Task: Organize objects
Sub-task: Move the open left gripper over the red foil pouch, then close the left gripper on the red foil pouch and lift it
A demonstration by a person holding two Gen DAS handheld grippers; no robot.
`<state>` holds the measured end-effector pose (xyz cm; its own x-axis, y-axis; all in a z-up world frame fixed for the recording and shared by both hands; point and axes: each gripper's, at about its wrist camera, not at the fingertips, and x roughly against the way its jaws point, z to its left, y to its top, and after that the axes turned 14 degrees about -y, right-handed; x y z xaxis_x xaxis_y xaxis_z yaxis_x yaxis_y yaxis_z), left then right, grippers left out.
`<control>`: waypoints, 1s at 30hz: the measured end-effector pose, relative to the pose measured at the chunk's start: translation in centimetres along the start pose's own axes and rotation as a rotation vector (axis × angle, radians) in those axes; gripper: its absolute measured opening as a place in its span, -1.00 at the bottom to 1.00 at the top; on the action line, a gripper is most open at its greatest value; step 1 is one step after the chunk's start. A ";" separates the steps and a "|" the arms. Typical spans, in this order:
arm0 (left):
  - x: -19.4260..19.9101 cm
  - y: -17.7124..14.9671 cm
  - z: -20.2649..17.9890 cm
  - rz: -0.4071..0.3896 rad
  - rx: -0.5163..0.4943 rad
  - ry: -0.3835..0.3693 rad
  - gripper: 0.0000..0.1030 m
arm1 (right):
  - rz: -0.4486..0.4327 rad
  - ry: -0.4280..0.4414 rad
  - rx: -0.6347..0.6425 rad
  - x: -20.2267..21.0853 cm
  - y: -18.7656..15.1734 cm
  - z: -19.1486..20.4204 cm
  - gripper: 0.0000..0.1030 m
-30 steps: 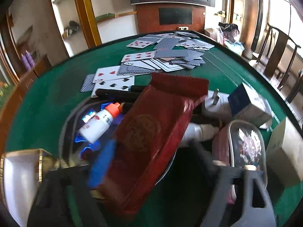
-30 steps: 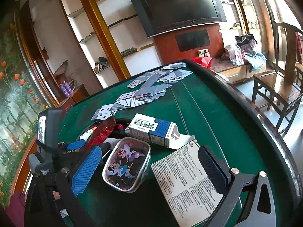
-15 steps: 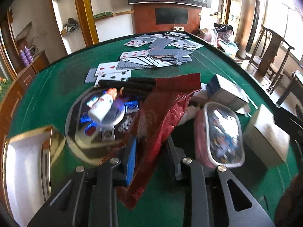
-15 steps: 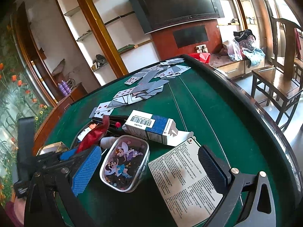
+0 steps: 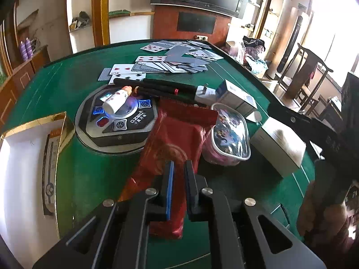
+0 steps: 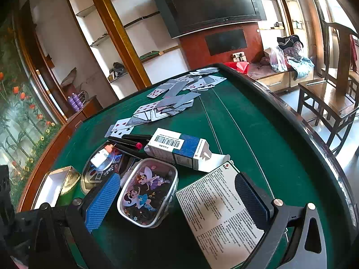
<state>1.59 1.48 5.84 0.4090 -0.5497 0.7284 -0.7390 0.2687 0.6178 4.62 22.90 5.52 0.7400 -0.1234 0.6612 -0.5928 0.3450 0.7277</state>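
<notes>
- We see the red foil pouch (image 5: pixel 179 134) pinched near its lower end between the closed jaws of the left gripper (image 5: pixel 178 168), hanging low over the green table (image 5: pixel 89 174), beside the cartoon-lidded container (image 5: pixel 231 134).
- The right gripper (image 6: pixel 179 199) hovers with jaws wide apart, straddling that container (image 6: pixel 148 192) and a printed white box (image 6: pixel 219 213), holding neither.
- Just beyond the pouch lie the round console (image 5: pixel 116 121) bearing a small bottle (image 5: pixel 116 99), black pens (image 5: pixel 157 87) and scattered cards (image 5: pixel 172 60).
- Risk, in our judgement: the limp foil may slip or fold in so narrow a pinch, or sweep against the container or console when swung.
</notes>
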 end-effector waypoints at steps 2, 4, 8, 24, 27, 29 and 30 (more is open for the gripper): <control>0.0 -0.1 -0.3 0.007 -0.002 -0.019 -0.78 | 0.005 0.003 -0.002 -0.1 0.0 0.0 1.00; 0.1 -0.3 -0.7 0.009 -0.001 -0.038 -0.40 | 0.004 0.003 -0.004 -0.1 0.0 -0.1 1.00; 1.0 -0.6 -1.7 -0.024 -0.042 -0.048 0.27 | 0.007 0.004 0.000 -0.2 0.0 0.0 1.00; 2.2 -0.2 -1.2 -0.027 -0.093 0.044 0.71 | 0.013 0.020 -0.078 -0.2 0.5 -1.6 1.00; 1.4 0.0 -1.0 -0.003 -0.111 0.048 0.71 | 0.013 0.012 -0.069 -0.2 0.6 -1.4 1.00; 0.4 0.3 -0.8 0.009 -0.117 0.046 0.71 | 0.014 0.011 -0.066 -0.2 0.6 -1.4 1.00; -0.4 0.5 -0.7 0.016 -0.125 0.063 0.71 | 0.013 0.010 -0.067 -0.2 0.6 -1.4 1.00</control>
<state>1.46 2.35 6.08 0.4333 -0.4950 0.7531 -0.6751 0.3753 0.6351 4.54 24.41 5.57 0.7355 -0.1097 0.6686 -0.5799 0.4082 0.7050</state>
